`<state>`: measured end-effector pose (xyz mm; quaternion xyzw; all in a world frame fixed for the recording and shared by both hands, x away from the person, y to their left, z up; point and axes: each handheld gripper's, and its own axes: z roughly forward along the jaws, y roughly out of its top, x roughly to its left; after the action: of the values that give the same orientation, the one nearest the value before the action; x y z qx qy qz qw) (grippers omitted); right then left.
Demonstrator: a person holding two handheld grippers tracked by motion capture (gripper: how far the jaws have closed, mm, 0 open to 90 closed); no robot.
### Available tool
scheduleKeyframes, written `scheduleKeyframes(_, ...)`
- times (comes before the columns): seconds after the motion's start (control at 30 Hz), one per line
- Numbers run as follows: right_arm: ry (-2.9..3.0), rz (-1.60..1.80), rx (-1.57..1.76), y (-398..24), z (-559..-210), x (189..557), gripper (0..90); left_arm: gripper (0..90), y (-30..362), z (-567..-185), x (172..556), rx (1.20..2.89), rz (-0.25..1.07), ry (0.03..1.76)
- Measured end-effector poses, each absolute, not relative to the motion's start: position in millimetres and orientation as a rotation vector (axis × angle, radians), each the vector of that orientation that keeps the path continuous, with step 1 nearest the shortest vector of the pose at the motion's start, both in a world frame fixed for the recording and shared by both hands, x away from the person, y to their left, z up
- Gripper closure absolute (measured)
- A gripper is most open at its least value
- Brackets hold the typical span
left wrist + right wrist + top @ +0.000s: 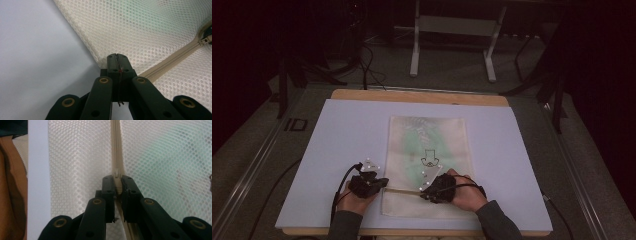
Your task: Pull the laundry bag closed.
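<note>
A cream mesh bag (427, 145) lies flat on the white board (337, 150), with something pale green (417, 142) inside it. A beige zipper (404, 190) runs across the bag near its front end. My left gripper (384, 183) is at the bag's left edge; in the left gripper view the left gripper (117, 62) is shut on the mesh edge where the zipper (170, 62) ends. My right gripper (422, 193) sits on the zipper line. In the right gripper view the right gripper (117, 183) is shut on the zipper pull (116, 173).
The board rests on a wooden table (412, 95). Beyond it stand a grey metal frame (452, 30) and cables on the floor (367, 65). A black print (430, 159) shows through the mesh. Both hands rest near the board's front edge.
</note>
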<state>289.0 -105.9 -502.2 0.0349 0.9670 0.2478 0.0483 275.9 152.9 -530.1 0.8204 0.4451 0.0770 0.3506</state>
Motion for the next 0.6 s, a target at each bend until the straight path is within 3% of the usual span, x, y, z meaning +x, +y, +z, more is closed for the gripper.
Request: scheduleKeyframes(0.6, 2.938, 0.781, 0.157, -126.2, -496.8, 289.5, 82.4, 89.8, 153.1, -530.2, 275.9, 2.124, 0.199, 1.152)
